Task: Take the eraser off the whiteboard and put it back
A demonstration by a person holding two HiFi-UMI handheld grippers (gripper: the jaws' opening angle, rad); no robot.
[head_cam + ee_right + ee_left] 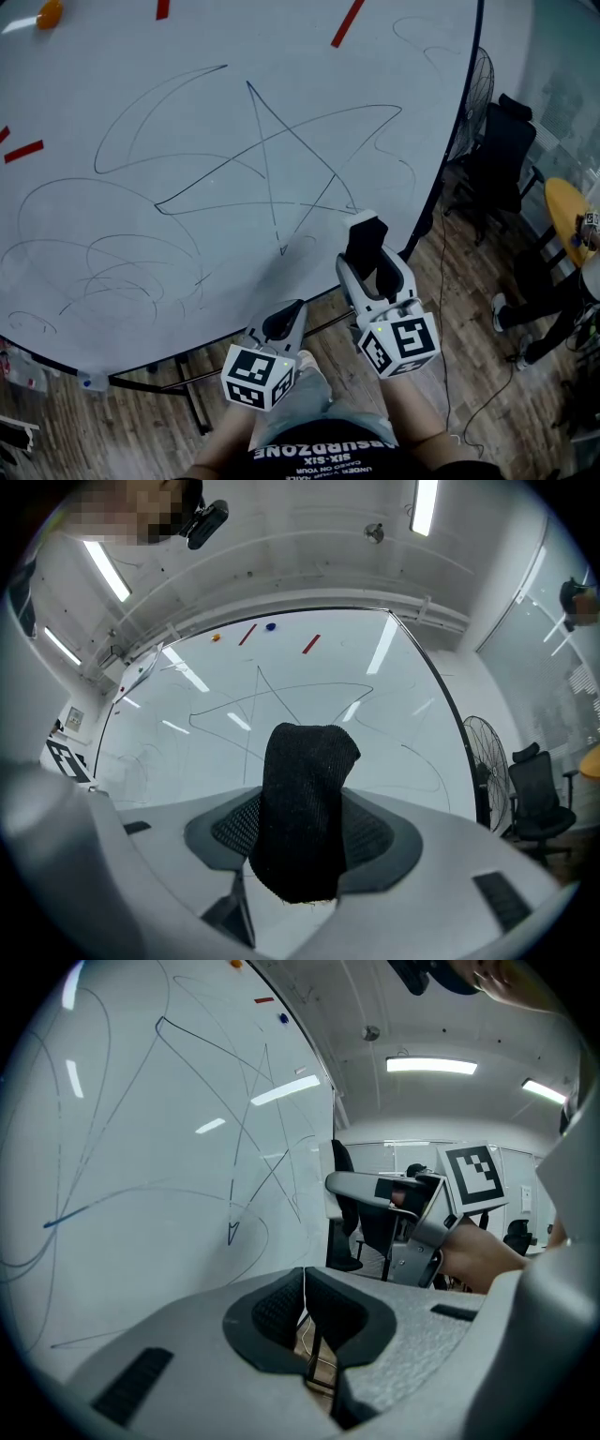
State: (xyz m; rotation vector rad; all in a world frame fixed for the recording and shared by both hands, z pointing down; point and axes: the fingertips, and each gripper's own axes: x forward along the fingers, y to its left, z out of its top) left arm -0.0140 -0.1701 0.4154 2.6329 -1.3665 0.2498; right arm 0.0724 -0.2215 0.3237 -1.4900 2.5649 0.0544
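The eraser (302,808) is pinched in the jaws of the right gripper (373,262), its long axis pointed along them at the whiteboard (187,112) close ahead. The left gripper (281,326) is seen lower, jaws pressed together and empty.

The eraser (305,808) was black. The whiteboard (112,56) was white with thin dark scribbles, red strips (347,23) and an orange blob (49,13). The left gripper (302,1283) and right gripper (305,829) were light grey with black-and-white marker squares.
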